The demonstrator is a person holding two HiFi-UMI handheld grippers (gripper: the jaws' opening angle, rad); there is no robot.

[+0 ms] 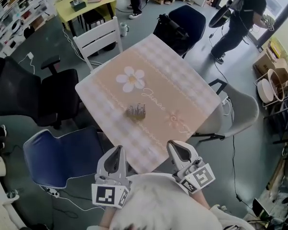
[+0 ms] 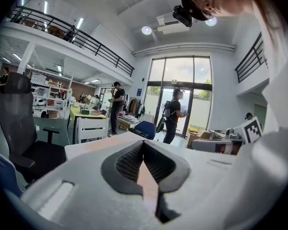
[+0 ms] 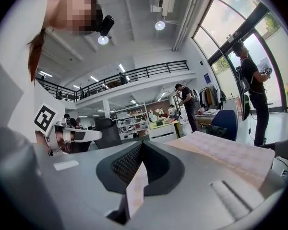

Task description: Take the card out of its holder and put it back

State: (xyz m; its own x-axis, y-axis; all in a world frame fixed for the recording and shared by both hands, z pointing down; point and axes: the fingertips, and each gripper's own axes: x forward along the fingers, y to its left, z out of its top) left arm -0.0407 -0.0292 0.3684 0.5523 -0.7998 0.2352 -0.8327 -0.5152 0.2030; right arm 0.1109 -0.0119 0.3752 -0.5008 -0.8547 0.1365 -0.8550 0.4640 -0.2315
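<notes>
Left claw (image 1: 116,151) and right claw (image 1: 178,148) closed, empty, staged at bench (image 1: 192,85) edge; card holder (image 1: 136,111) well ahead, card seemingly seated.

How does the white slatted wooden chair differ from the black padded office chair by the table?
The white slatted wooden chair has a rigid back of horizontal slats and no armrests. The black padded office chair has armrests and an unslatted back. The white chair stands at the table's far-left edge, the black chair at its left corner. Both are unoccupied.
</notes>
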